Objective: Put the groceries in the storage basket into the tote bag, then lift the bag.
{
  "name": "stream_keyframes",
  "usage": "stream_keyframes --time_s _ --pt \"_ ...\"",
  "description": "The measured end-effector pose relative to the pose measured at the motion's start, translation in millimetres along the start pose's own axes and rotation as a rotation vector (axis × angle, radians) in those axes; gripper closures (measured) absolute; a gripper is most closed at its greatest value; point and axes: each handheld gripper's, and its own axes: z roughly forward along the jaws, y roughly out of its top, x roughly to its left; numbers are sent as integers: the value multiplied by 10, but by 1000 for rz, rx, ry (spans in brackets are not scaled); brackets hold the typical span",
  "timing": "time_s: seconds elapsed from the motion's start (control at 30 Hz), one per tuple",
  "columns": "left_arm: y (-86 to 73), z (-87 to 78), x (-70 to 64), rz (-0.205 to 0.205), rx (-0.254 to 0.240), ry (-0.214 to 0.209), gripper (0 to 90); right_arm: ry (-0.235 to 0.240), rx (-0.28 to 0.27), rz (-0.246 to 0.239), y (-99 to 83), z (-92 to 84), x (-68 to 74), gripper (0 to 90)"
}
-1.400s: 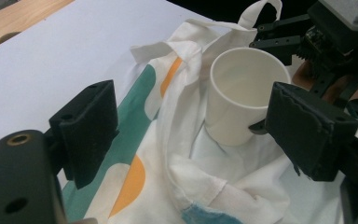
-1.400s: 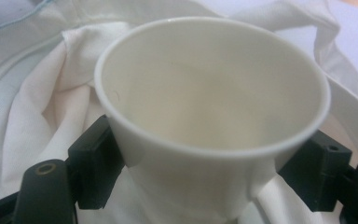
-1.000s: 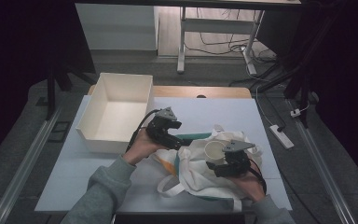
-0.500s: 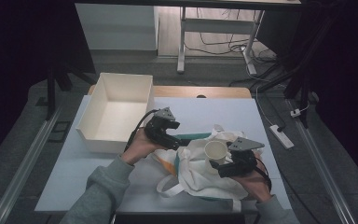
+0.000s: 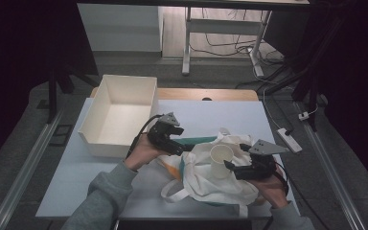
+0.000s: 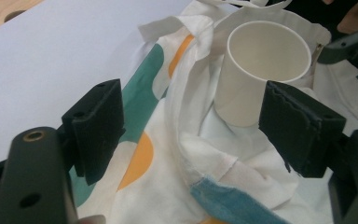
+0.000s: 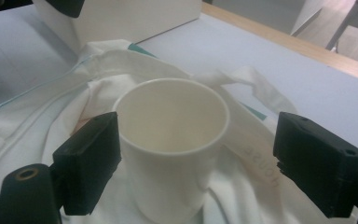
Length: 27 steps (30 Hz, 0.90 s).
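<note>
A white paper cup (image 5: 220,160) (image 6: 261,70) (image 7: 172,140) stands upright among the folds of a crumpled white cloth bag (image 5: 206,182) (image 6: 168,154) (image 7: 51,112) with teal and orange patches. My right gripper (image 5: 231,167) (image 7: 205,154) is level with the cup, jaws on either side of it; the right jaw is well clear. These jaws have just been closing a little but do not grip the cup. My left gripper (image 5: 179,146) (image 6: 200,121) hovers over the bag's left edge, open, with loose cloth below the gap; its jaws have just been closing slightly.
An empty white box (image 5: 120,115) stands at the table's back left, close behind my left hand. A white power strip (image 5: 287,139) lies at the right edge. The pale tabletop (image 5: 230,115) stretches behind the bag.
My right gripper has drawn back to the right and a little up, which leaves more of the cup in sight. The cup stays on the bag. The left hand has kept still.
</note>
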Motion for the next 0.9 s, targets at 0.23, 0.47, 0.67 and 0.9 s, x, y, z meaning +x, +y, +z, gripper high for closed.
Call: stream_keyframes --time_s 0.23,0.47,0.67,0.9 --pt "-26 6 -6 -4 13 21 249 -22 -23 6 -12 -74 -50 205" --pt "-70 15 -21 -22 22 31 259 -54 -33 13 -31 -106 -94 213" --pt "-92 68 -30 -36 50 61 295 -63 -29 11 -47 -109 -102 215" --pt "-111 151 -35 -39 86 106 338 -63 -22 9 -61 -92 -102 215"
